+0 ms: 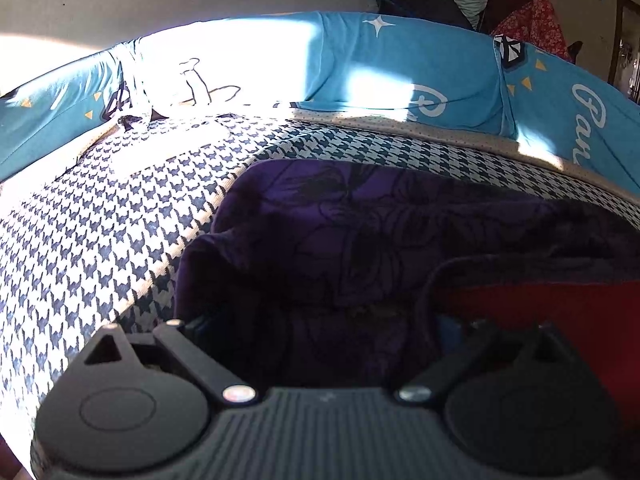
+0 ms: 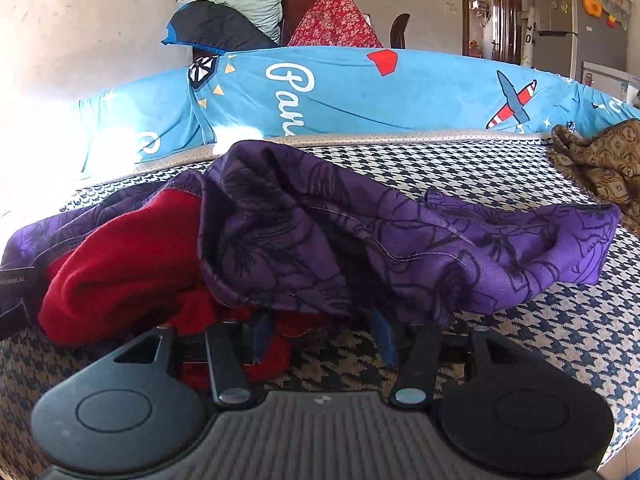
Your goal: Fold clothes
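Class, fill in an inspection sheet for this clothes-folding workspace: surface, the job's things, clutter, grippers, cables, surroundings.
Surface: houndstooth cover, partly in strong sunlight on the left wrist view.
Job's things: purple floral garment, crumpled and unfolded, lying over a red garment bunched beside it.
Clutter: brown patterned cloth heaped at the far right of the surface.
Grippers: right gripper open, blue pads at the garments' near edge, holding nothing; left gripper low against the purple cloth, fingertips lost in shadow, state unclear.
Cables: nothing seen.
Surroundings: blue printed bedding along the far edge; stacked pillows and red floral cloth behind; doorway; fridge.
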Demonstrator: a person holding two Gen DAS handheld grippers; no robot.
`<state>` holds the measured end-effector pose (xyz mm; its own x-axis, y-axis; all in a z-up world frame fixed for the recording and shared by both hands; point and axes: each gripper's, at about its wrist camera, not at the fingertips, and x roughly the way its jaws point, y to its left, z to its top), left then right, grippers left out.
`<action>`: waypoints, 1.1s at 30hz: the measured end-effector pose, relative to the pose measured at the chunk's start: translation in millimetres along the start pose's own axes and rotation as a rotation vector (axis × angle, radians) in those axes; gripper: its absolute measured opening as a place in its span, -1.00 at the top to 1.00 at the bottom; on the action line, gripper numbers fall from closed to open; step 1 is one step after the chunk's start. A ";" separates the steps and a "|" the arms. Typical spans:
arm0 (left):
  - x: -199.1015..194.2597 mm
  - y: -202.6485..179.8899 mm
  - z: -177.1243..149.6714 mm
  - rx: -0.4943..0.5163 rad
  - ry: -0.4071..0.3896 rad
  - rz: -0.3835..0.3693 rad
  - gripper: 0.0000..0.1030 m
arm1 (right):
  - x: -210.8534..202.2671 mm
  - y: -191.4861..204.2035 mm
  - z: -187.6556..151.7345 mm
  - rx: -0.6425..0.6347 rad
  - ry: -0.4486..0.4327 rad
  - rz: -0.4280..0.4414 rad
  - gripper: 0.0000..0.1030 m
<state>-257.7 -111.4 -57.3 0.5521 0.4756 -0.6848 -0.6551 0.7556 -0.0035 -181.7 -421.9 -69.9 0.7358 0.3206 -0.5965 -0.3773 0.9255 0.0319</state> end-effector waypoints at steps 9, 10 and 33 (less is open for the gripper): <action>0.8 -6.8 -2.3 0.040 -0.018 0.007 -0.87 | 9.3 8.2 2.7 0.050 -0.063 0.067 0.75; 0.7 -6.8 -2.4 0.042 -0.019 0.009 -0.87 | 4.0 8.0 4.7 0.063 -0.083 0.064 0.79; -89.0 41.6 23.6 -0.066 -0.313 0.222 -0.92 | -163.9 -34.6 33.8 0.237 -0.424 -0.052 0.83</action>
<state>-321.9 -111.7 20.7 0.5172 0.7462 -0.4190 -0.8022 0.5933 0.0663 -270.2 -499.7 53.9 0.9331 0.2811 -0.2242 -0.2319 0.9470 0.2223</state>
